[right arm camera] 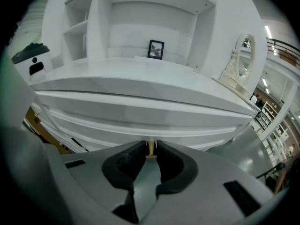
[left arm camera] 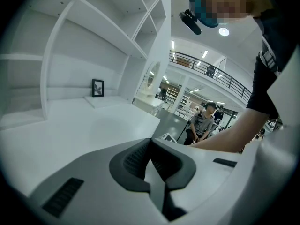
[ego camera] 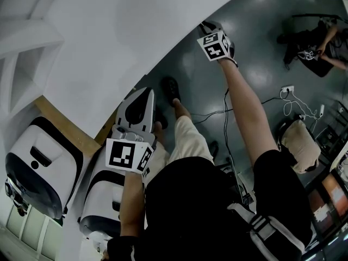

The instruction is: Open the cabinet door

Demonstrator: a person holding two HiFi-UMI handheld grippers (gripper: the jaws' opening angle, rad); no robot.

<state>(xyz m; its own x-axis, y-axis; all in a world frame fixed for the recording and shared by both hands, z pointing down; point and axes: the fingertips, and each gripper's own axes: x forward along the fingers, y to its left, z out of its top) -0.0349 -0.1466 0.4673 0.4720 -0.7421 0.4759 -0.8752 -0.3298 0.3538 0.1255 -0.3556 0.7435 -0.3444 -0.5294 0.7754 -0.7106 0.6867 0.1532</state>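
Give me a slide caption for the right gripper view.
Right gripper pinching the small brass knob on the white cabinet.

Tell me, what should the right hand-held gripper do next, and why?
Probably pull gently back: the right hand-held gripper appears closed on the small brass knob of the white cabinet front, so a pull should start it opening.

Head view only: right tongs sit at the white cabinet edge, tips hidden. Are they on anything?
Observer: Yes. Right tongs are shut on a small brass knob on the cabinet front.
Operator: Left tongs?
Observer: Left tongs are shut, with nothing between them.
Operator: Anything on the counter?
Observer: A small framed picture stands at the back.
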